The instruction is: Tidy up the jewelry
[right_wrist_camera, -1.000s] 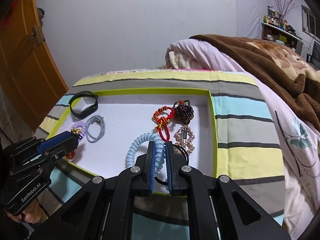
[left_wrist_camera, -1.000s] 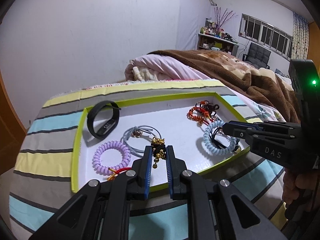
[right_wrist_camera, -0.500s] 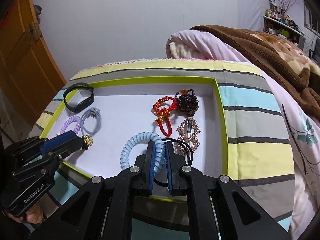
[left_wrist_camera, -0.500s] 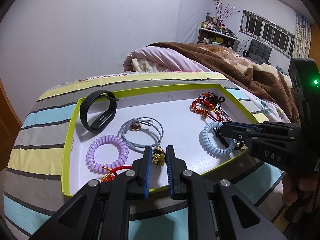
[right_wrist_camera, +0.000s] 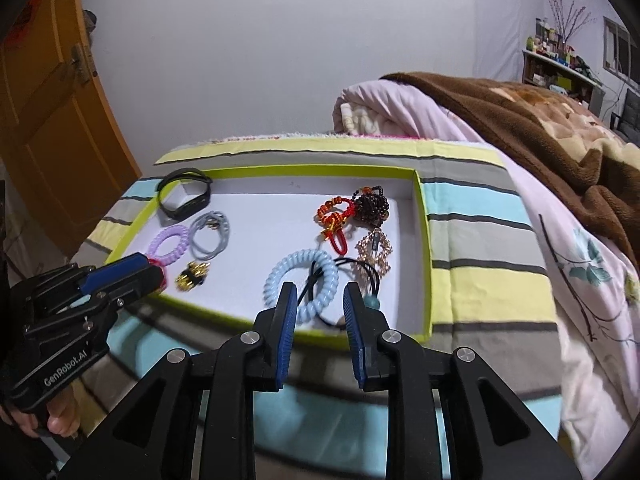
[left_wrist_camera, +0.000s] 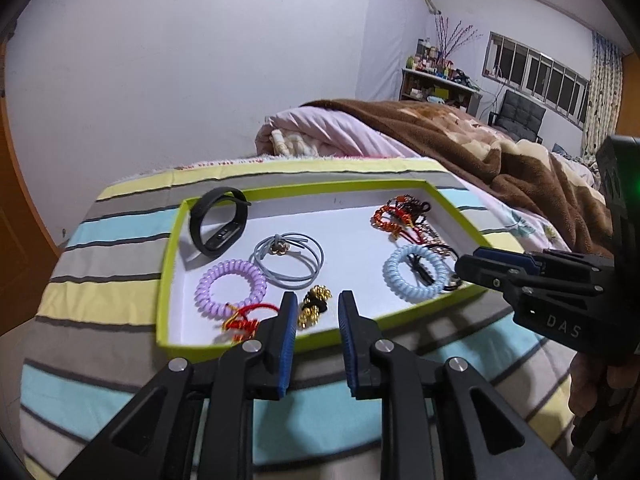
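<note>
With every visible piece lying inside the green-rimmed tray (left_wrist_camera: 168, 248), gold-bell charm (left_wrist_camera: 315, 305) at 6 o'clock, left gripper (left_wrist_camera: 316, 312) and right gripper (right_wrist_camera: 321, 304) are opening, empty; sorting appears nearly complete.

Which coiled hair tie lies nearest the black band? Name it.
The purple coiled hair tie, just below the black band; the light blue one lies far across the tray.
</note>
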Motion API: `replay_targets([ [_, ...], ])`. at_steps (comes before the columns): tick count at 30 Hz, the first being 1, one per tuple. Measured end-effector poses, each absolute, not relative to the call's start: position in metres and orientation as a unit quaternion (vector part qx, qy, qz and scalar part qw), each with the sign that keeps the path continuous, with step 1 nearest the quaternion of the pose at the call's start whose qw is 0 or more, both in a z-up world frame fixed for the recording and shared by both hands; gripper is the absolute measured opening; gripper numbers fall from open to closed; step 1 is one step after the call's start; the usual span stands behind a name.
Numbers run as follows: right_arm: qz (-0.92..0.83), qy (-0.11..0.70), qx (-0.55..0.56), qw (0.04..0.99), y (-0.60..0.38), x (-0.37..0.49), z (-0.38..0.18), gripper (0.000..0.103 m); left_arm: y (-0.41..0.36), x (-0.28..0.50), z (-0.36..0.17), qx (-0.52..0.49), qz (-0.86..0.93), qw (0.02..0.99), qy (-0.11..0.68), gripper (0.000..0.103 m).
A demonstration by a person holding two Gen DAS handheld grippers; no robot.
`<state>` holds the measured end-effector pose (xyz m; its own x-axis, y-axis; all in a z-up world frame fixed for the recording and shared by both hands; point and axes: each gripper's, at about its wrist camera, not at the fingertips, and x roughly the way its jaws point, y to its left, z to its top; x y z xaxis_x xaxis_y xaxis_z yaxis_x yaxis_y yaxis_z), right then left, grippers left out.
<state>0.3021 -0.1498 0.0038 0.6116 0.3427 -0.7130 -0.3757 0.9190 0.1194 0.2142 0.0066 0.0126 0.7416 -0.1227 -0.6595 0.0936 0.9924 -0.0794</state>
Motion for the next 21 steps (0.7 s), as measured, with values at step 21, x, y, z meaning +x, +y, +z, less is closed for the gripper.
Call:
replay_targets([
  [21, 0.206, 0.339, -0.028, 0.917, -0.165, 0.16, 0.036, 0.025, -0.007, 0.09, 0.033, -0.031, -0.029, 0.947, 0.317, 0.026],
])
